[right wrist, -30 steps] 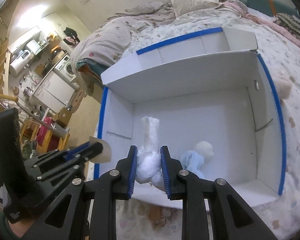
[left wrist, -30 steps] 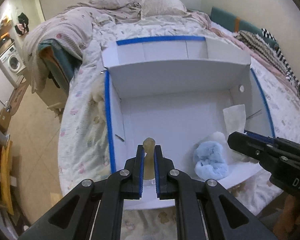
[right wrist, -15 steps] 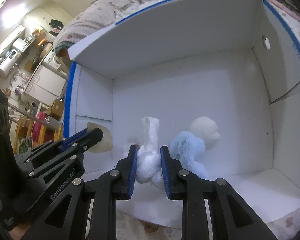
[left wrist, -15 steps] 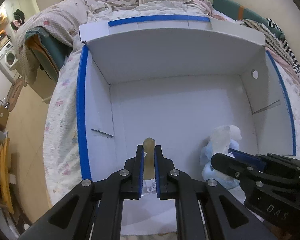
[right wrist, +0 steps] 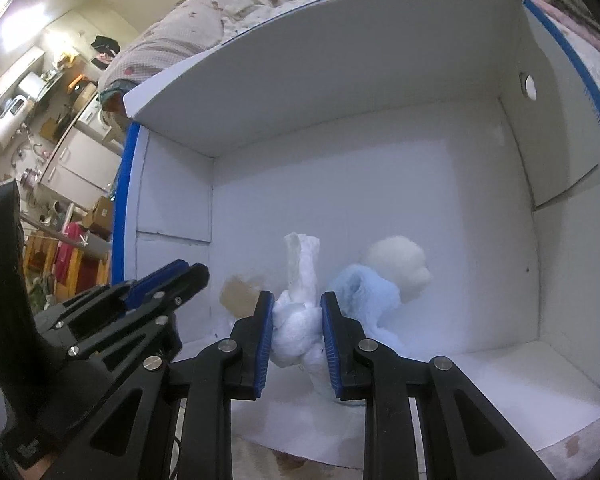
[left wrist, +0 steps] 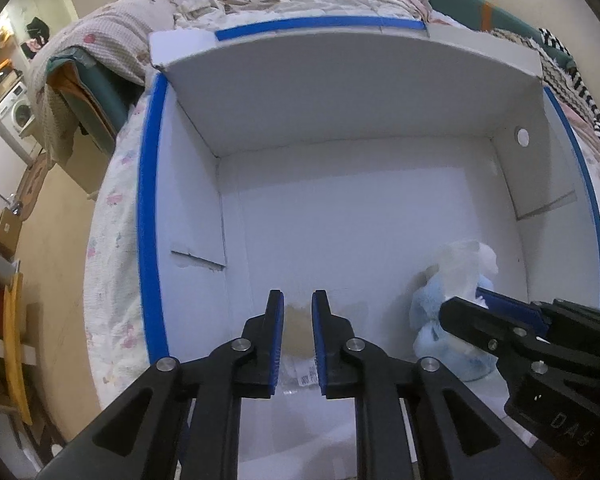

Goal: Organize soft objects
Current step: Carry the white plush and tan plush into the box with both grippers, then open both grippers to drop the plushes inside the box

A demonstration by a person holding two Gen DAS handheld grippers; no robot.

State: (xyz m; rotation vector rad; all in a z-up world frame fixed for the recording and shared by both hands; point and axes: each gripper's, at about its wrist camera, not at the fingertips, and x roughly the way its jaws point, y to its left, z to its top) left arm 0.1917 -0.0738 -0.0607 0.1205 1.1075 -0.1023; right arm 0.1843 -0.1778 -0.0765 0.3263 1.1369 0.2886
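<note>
Gripping a white plush toy (right wrist: 298,320) between its blue pads, the right tool (right wrist: 296,336) is reaching just inside the near edge of the white box (right wrist: 380,184). The toy's long axis is standing nearly upright, its narrow end pointing up and slightly away, toward the back wall. Just right of it, a light blue plush (right wrist: 366,300) with a cream head is lying on the box floor, touching the right pad. The left tool (left wrist: 297,336) is hanging with its jaws parted, and a tan soft piece (left wrist: 298,330) is sitting loose in the gap between them, low on the floor near the left wall; a printed label is showing below it. Most of the floor beyond both tools is lying bare up to the back wall. Blue tape is running along the side rims, and the box is resting on a bed (left wrist: 112,264) with a flowered cover.
</note>
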